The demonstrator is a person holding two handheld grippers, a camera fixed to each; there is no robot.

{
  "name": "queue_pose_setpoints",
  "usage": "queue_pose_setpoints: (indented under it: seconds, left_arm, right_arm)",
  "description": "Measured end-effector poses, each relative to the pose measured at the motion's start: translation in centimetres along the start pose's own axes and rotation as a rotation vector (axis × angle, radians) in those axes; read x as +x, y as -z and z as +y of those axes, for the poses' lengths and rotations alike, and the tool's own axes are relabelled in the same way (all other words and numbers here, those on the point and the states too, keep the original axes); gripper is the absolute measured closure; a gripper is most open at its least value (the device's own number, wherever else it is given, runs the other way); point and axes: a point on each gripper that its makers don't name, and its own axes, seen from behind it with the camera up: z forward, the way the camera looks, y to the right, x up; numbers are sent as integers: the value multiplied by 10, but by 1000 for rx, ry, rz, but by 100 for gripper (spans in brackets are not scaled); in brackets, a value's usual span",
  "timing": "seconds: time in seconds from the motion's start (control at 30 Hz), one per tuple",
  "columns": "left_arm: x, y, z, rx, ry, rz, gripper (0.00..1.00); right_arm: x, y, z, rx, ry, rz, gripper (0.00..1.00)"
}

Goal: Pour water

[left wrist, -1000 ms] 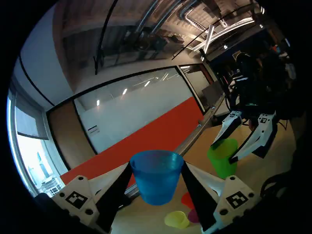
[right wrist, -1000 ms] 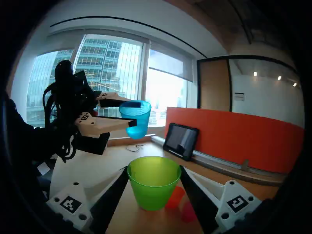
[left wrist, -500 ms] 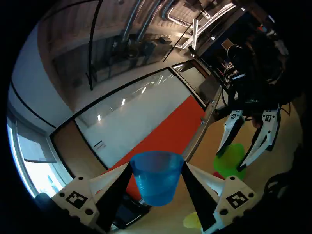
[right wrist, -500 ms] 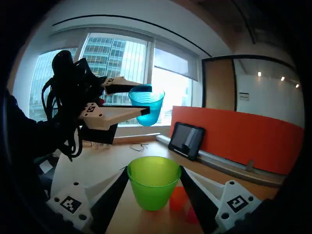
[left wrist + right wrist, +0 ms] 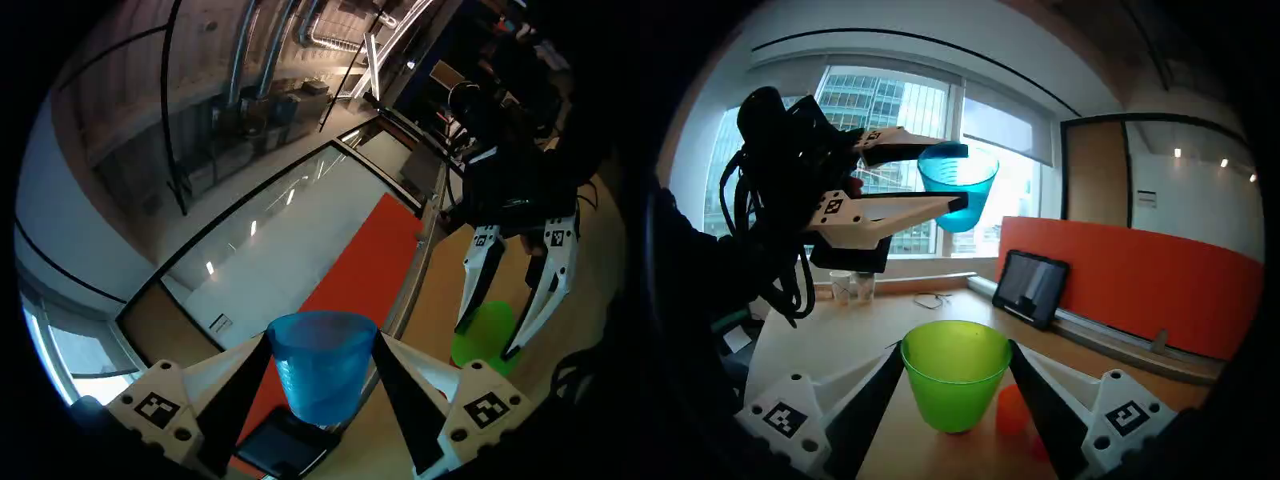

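Gripping the blue cup (image 5: 322, 372), left tongs (image 5: 321, 338) hang above right tongs (image 5: 955, 346) clamping green cup (image 5: 954, 380).

translucent glossy plastic blue cup (image 5: 322, 366), green cup (image 5: 955, 373), smooth wooden table (image 5: 840, 340)

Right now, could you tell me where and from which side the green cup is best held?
Take the green cup across its side wall just under the rim, coming in level from the side, as the right gripper does. It is upright and tapers toward the base, so a high grip should resist slipping and leaves the mouth free for the blue cup in the left gripper.
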Motion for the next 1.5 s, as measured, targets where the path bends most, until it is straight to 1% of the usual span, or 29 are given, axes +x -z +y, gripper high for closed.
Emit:
queue_pose_setpoints:
  seconds: [0.2,0.4,0.87,1.0,1.5]
  left_arm:
    - [8,-4,-3,2,-42,7,12]
    - [15,-7,-3,-2,-92,11,12]
    - [25,-12,7,-26,-185,13,13]
    - [27,-12,7,-25,-204,16,13]
    - [28,-12,8,-23,-247,16,13]
  right_arm:
    - [-1,-3,-5,12,1,0,5]
    - [-2,-6,-9,19,-1,0,5]
    - [-1,-10,-12,23,-6,6,5]
    - [-1,-11,-12,23,-7,7,6]
    - [0,-9,-9,18,-5,6,6]
